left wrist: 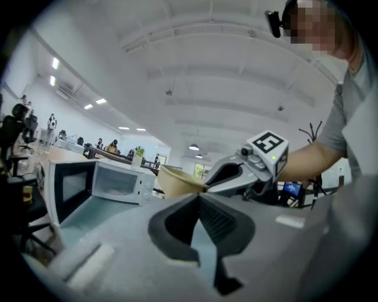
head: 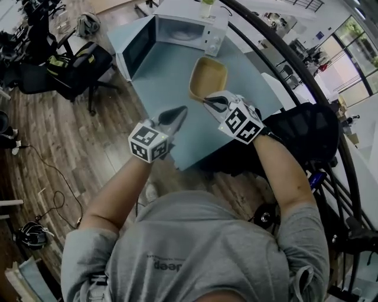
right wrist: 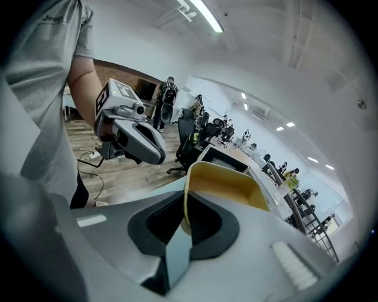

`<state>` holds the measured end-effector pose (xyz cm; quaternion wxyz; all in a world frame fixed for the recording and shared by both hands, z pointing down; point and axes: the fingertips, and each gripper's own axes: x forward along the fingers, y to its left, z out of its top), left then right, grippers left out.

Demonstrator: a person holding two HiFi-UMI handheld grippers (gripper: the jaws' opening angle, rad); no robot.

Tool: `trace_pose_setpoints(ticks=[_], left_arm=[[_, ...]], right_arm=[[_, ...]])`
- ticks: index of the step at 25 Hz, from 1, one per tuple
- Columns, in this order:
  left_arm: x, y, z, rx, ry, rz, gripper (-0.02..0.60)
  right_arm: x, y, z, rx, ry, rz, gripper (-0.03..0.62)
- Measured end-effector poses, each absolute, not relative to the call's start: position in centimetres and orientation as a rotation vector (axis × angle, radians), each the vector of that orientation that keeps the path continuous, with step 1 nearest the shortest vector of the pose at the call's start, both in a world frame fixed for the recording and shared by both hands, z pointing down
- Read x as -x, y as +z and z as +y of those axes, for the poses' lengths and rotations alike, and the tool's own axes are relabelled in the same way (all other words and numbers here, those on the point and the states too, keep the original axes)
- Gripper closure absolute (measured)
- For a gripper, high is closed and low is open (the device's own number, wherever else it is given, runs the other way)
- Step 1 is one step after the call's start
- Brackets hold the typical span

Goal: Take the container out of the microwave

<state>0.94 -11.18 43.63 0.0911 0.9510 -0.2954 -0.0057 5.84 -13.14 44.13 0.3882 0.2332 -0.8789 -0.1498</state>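
A tan, open-topped container [head: 208, 75] hangs over the pale blue table [head: 171, 82], in front of the white microwave [head: 189, 32], whose door [head: 137, 47] stands open. My right gripper [head: 208, 101] is shut on the container's near rim; in the right gripper view the container [right wrist: 227, 183] has its wall pinched between the jaws of that gripper [right wrist: 186, 219]. My left gripper [head: 180, 110] is beside it to the left, shut and holding nothing. In the left gripper view that gripper [left wrist: 198, 199] has its jaw tips meeting, with the microwave [left wrist: 112, 183], the container [left wrist: 176, 181] and the right gripper [left wrist: 233, 174] beyond.
A bottle [head: 207, 7] stands on top of the microwave. A black office chair [head: 77, 71] with a bag is left of the table on the wooden floor, another black chair [head: 307, 133] is at the right, and a dark curved railing [head: 283, 53] runs behind it.
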Motion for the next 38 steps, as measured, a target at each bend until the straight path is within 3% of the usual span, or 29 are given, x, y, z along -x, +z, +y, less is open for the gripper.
trace_pose_setpoints(ticks=[17,38], left_arm=[[-0.4,60.8,-12.1,-2.655,0.188,-0.875,0.566],[-0.1,67.2,-10.6,-2.607,0.269,-0.802,0.566]], right_arm=[[-4.5,62.1,-14.3,-0.55,-0.165,-2.232,0.576],[-2.7,72.9,-12.2,-0.537,-0.047,-2.188,0.576]])
